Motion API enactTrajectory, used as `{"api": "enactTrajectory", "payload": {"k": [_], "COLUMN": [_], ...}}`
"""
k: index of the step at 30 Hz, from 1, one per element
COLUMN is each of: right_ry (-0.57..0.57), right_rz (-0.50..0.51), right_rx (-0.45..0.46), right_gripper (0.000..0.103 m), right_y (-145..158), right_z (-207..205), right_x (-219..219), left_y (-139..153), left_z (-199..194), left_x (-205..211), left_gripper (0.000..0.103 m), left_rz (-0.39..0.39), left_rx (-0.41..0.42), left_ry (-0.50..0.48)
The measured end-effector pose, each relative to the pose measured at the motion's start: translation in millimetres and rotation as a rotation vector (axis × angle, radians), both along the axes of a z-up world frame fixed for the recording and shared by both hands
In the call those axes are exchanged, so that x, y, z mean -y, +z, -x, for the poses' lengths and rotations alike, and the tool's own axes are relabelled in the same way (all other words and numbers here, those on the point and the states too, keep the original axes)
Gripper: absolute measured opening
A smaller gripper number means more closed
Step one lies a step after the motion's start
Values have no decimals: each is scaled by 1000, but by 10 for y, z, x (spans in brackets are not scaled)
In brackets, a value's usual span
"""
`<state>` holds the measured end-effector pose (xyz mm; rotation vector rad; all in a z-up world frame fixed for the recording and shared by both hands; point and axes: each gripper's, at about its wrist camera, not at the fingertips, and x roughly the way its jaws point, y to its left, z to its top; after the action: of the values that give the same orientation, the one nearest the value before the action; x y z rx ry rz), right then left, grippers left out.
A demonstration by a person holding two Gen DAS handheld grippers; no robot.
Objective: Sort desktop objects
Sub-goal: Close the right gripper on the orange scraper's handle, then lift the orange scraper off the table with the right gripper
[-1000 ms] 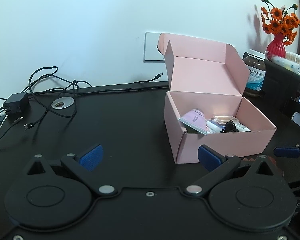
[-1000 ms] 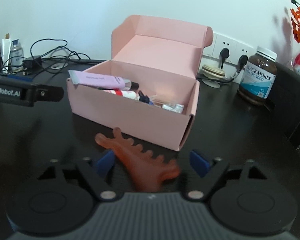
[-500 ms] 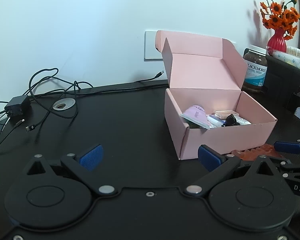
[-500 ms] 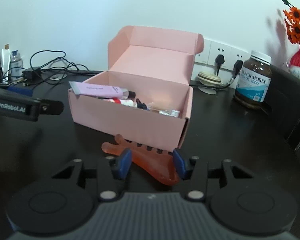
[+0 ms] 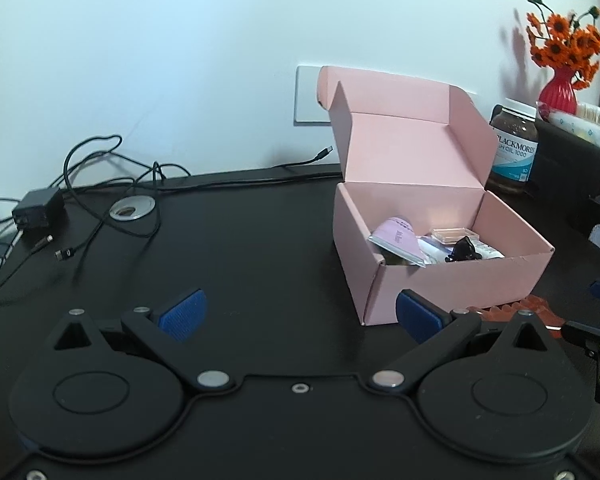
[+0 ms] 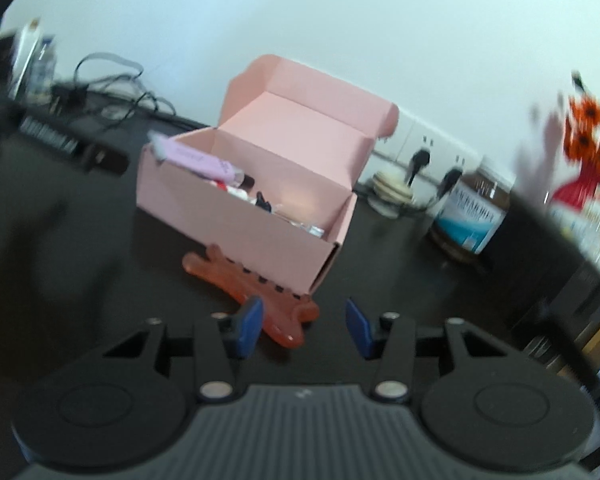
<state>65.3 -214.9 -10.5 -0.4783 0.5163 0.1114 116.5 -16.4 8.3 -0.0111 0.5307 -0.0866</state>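
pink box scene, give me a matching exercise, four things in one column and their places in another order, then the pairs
Things:
1. purple tube
2. amber comb
3. brown supplement bottle
4. red vase

Places:
A. on the desk against the front wall of the pink box
B. on the black unit at far right, holding orange flowers
C. inside the box, one end sticking over its rim
D. standing on the desk beside the box's open lid

Pairs: 1-C, 2-A, 3-D, 4-B
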Motion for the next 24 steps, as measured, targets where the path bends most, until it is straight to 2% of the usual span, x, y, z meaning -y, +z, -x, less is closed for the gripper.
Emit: {"api": "enactTrajectory", "payload": {"k": [3, 5, 11, 15, 19, 21, 24], "right_ry": [-2, -19, -44, -74, -79, -90, -120], "right_rz": [80, 90, -22, -36, -121, -180, -305], "right_rx": [-17, -37, -78, -86, -126, -152, -209], "right_gripper": [48, 48, 51, 61, 67, 77, 85], "right_y": [-93, -143, -133, -129, -100, -90, -97], "right_z": [-20, -80, -239, -343, -466, -525, -609], "right_x": [-30, -3, 89, 24, 15, 37, 114], "left_y": [-15, -23, -36, -42, -44, -43, -37], "left_z": [10, 2, -35, -50, -54, -54, -51], "left_x": [36, 43, 9, -22, -41, -41, -35], "left_gripper": [103, 103, 103, 103, 103, 103, 103], "left_rz": [-24, -26, 3, 18, 29, 30, 31], "left_rx": [6, 0, -22, -32, -36, -35, -33], "left_ry": [-2, -5, -4, 3, 7, 6, 4]}}
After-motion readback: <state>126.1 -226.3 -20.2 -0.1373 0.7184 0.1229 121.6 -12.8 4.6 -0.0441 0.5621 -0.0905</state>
